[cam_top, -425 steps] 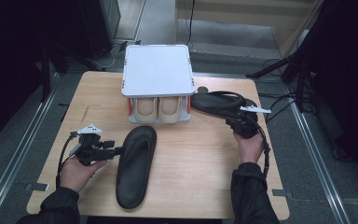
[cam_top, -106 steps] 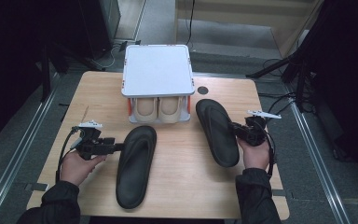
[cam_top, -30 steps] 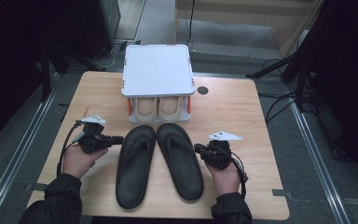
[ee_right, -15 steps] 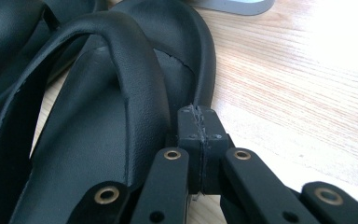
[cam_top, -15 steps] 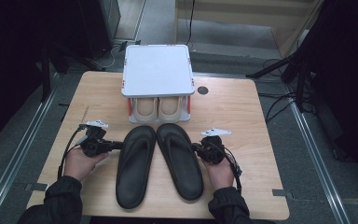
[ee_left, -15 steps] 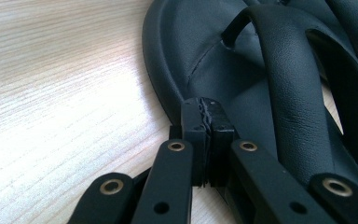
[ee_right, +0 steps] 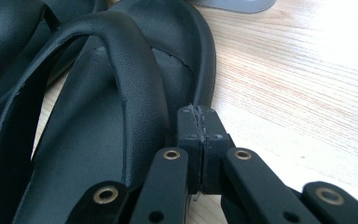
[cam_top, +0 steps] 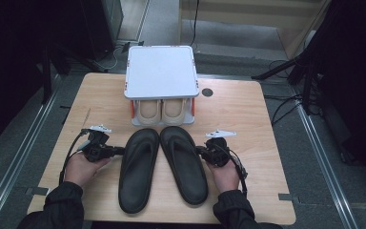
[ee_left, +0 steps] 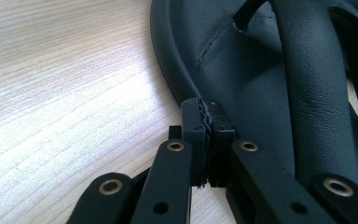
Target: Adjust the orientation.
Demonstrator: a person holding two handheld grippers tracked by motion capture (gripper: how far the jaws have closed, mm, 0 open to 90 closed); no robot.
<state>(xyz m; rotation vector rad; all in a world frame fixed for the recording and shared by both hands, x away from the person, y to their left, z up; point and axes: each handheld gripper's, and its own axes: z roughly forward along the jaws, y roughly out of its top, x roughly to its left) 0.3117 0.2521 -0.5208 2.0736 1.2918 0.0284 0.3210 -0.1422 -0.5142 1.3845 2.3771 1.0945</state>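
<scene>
Two black rubber flip-flops lying side by side on the wooden worktop point(cam_top: 248, 119), just in front of the white-topped shoe rack point(cam_top: 161, 71). Left flip-flop point(cam_top: 138, 169) pinched at its outer rim by left gripper point(cam_top: 116, 151), fingers clamped tight. Right flip-flop point(cam_top: 185, 162) likewise gripped at its outer rim by right gripper point(cam_top: 199, 151).

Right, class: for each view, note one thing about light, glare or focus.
High view: even light on the table, dark surroundings. Left gripper view: bright glare on the wood beside the left sandal, far part soft. Right gripper view: washed-out wood at upper right, right sandal strap sharp.
</scene>
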